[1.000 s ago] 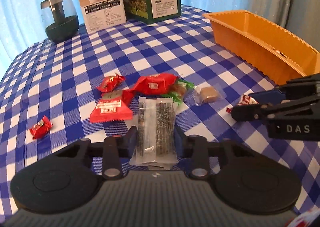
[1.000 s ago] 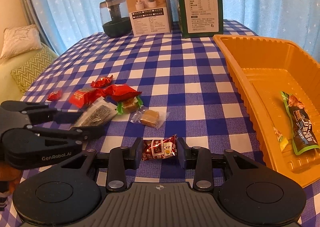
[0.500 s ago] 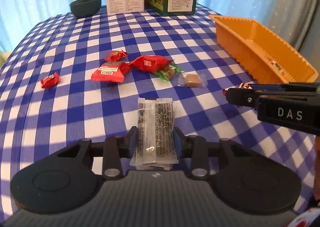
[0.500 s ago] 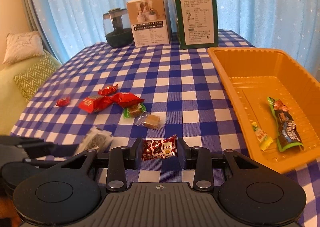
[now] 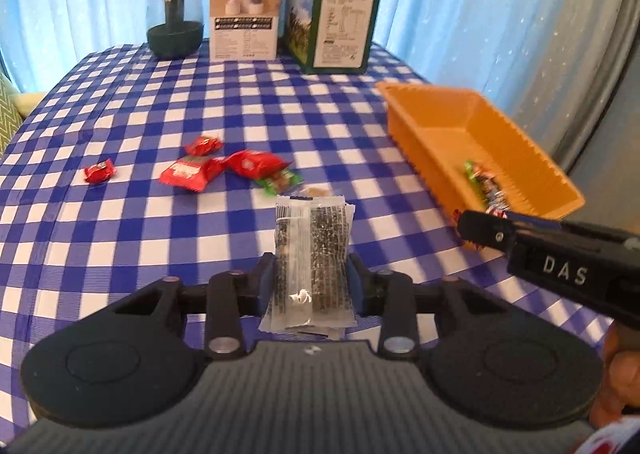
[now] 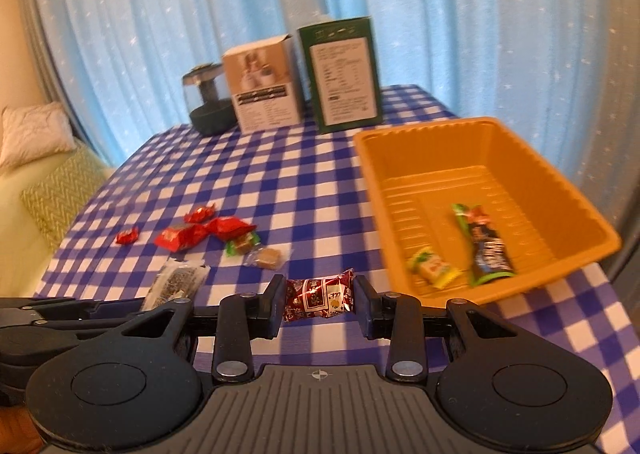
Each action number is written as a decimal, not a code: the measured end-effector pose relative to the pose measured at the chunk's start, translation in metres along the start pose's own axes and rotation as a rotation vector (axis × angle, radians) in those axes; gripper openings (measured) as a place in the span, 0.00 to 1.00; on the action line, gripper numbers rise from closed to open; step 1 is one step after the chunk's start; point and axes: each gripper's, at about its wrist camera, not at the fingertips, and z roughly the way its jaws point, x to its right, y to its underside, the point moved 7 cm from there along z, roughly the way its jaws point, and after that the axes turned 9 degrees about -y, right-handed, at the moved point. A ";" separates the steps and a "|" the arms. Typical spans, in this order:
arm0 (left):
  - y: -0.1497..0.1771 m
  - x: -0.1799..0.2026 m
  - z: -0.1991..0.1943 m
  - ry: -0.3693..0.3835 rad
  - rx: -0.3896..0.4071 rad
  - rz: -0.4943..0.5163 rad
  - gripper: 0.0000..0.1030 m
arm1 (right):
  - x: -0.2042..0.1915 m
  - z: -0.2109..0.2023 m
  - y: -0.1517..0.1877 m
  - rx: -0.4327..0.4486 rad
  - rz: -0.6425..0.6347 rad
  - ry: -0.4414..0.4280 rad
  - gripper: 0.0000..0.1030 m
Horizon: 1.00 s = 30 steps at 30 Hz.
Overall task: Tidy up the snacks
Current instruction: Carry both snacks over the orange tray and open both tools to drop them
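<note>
Bare checkered cloth (image 6: 320, 189) between snack cluster (image 6: 208, 232) and orange tray (image 6: 560, 189); boxes (image 6: 304, 81) stand at far edge

Clear sesame packet (image 5: 310, 254) upright, red candy (image 6: 319, 298) crosswise, both held off table; orange tray (image 6: 576, 209) beside

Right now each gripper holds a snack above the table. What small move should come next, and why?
Probably carry the right gripper forward and to its right over the orange tray, then release. It is shut on the dark red candy, the tray's near rim is just ahead, and two snacks already lie inside. The left gripper, shut on the clear sesame packet, can follow.
</note>
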 end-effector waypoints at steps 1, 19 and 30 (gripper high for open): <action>-0.002 0.005 -0.003 0.007 0.004 -0.002 0.33 | 0.004 -0.005 -0.002 0.006 0.008 0.006 0.35; -0.037 0.113 -0.014 0.141 0.024 0.029 0.33 | 0.099 -0.065 -0.052 0.083 0.158 0.107 0.36; -0.051 0.151 0.013 0.181 0.003 0.045 0.33 | 0.135 -0.051 -0.068 0.046 0.064 0.151 0.36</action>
